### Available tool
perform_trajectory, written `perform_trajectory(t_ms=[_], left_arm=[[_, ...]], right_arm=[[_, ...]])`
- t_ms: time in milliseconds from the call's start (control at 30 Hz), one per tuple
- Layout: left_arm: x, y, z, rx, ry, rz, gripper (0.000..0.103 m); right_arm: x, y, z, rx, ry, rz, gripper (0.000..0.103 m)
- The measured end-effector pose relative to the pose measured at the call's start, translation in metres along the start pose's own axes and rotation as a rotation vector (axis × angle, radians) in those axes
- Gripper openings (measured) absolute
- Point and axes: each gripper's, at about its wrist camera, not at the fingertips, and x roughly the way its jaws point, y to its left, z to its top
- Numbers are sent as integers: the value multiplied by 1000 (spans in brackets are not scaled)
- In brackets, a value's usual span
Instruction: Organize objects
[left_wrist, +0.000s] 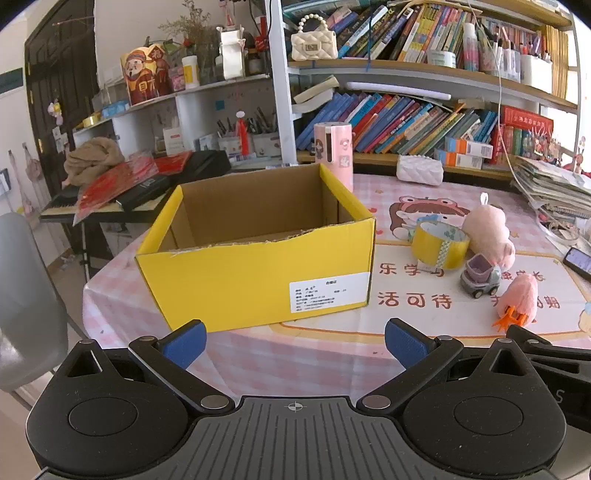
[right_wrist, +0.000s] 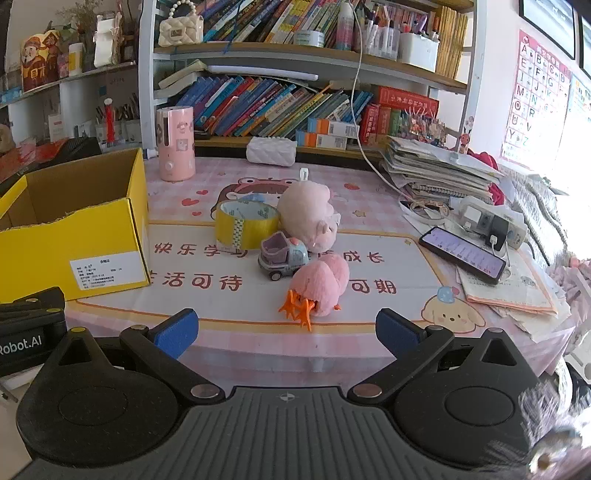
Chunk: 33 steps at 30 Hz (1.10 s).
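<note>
A worktop (right_wrist: 369, 206) under a pink checked cloth with a cartoon mat fills the foreground, backed by crowded bookshelves (right_wrist: 295, 107). Nearest the cameras, the left gripper (left_wrist: 294, 345) hangs just off the worktop's front edge with its blue pads wide apart and nothing between them; the right gripper (right_wrist: 287, 334) is likewise spread wide and holds nothing. Just beyond the right gripper lies a pink plush chick (right_wrist: 319, 290) with orange feet, tipped on its side. Touching it from behind is a small toy truck (right_wrist: 282, 256), and past that a yellow tape roll (right_wrist: 246, 225) stands beside a pale pink plush pig (right_wrist: 308, 218), which leans against the truck. To the left sits a yellow cardboard box (left_wrist: 255, 273), open at the top with a white label on its front; the visible part of its inside shows only bare brown cardboard. Farther back stand a pink cylinder (right_wrist: 175, 142) and a white quilted pouch (right_wrist: 271, 150). A phone (right_wrist: 463, 254) lies at the right.
</note>
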Motion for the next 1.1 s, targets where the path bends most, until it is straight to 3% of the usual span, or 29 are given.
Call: perform_trajectory(t_ms=[1100], left_arm=[[1,6,3,-23,-11,-23,103]], right_arm=[[0,5,2,-2,1,2,103]])
